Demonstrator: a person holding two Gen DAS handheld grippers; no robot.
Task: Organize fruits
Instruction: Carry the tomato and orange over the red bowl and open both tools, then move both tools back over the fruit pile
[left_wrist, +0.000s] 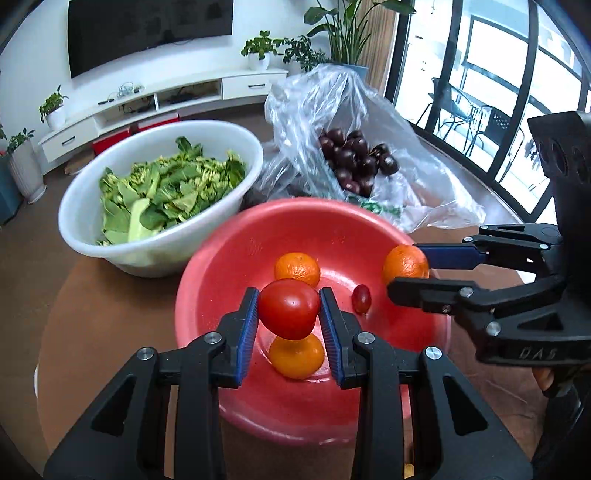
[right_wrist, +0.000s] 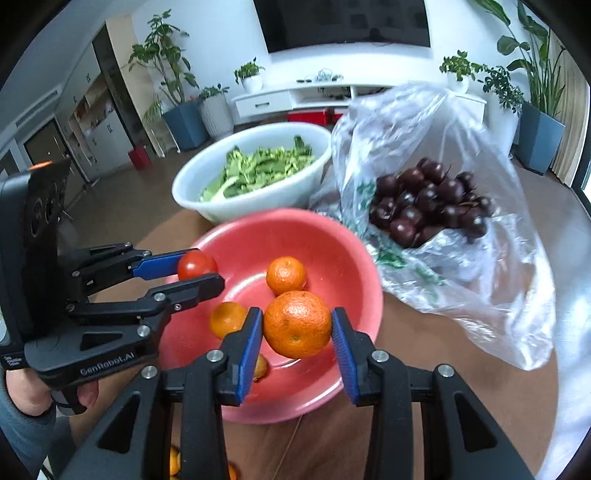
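Two bowls (left_wrist: 199, 258) crowd a brown table (left_wrist: 110, 314) facing a wall-mounted television (left_wrist: 147, 29)

A brown tabletop (right_wrist: 424, 354) carried everything. Directly on it sat a red plastic basin (left_wrist: 229, 254), with a white basin (left_wrist: 207, 147) of green leafy vegetables just behind it, nearly touching its rim. Beside both lay a crumpled clear plastic bag (right_wrist: 491, 295) with green print, holding dark red fruits, its edge against the red basin. A few orange fruits (right_wrist: 173, 461) lay on the tabletop at the near edge, mostly hidden.
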